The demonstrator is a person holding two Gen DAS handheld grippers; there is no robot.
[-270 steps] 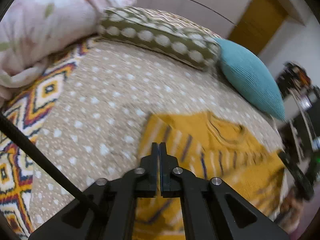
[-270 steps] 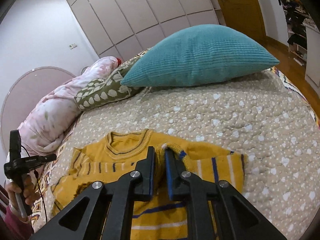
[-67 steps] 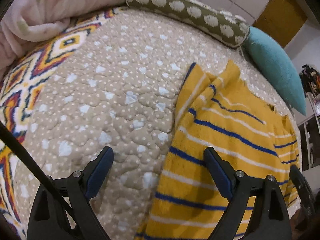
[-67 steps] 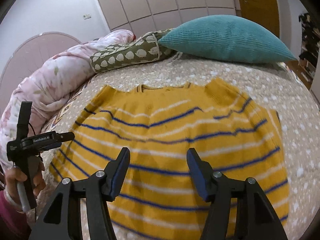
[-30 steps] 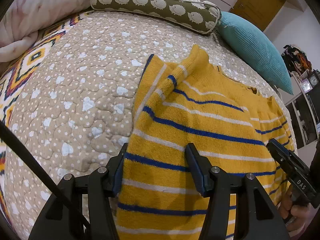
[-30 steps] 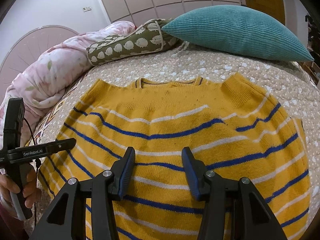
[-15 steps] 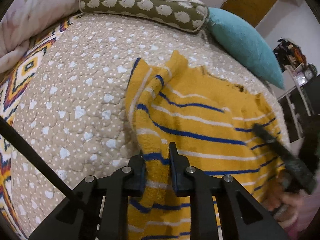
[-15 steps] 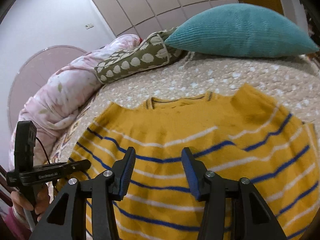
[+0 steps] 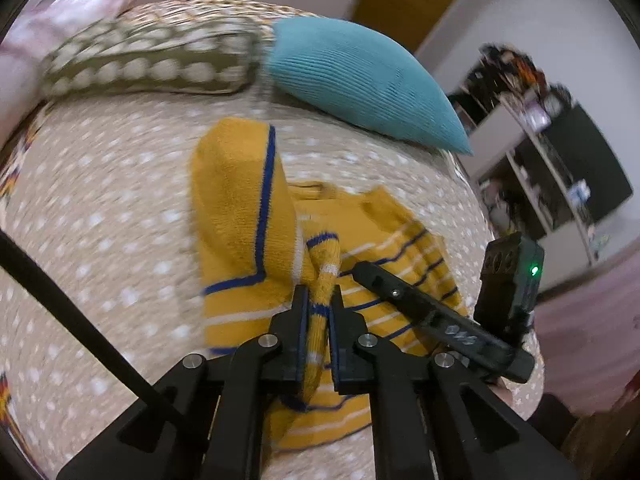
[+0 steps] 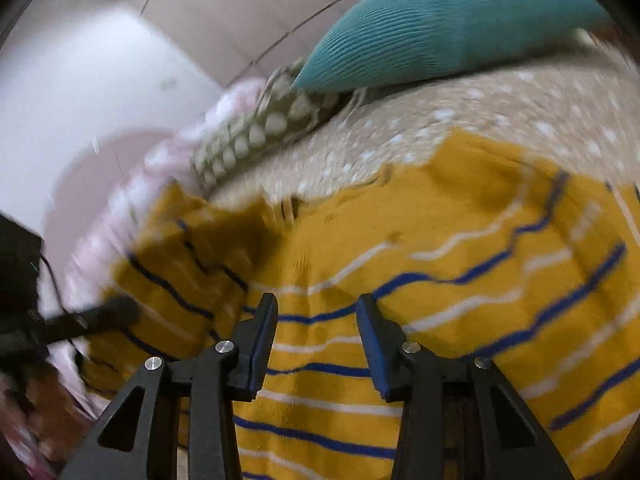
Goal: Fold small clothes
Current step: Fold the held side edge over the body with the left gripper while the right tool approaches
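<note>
A yellow sweater with blue and white stripes lies on the beige dotted bedspread. My left gripper is closing its jaws on a bunched fold of the sweater's side edge, and the pads press on the knit. The held part is raised off the bed and hangs folded over the rest. In the right wrist view the sweater spreads beneath my right gripper, which stands open just above the striped back with nothing pinched. The raised edge shows blurred at the left.
A teal pillow and a green patterned bolster lie at the head of the bed, a pink duvet beside them. The right gripper's black body is close to the left one. Shelves stand past the bed's edge.
The left gripper has shut on the sweater's side edge and lifted it up and across over the garment. The right gripper has rolled and shifted a little, staying open.
</note>
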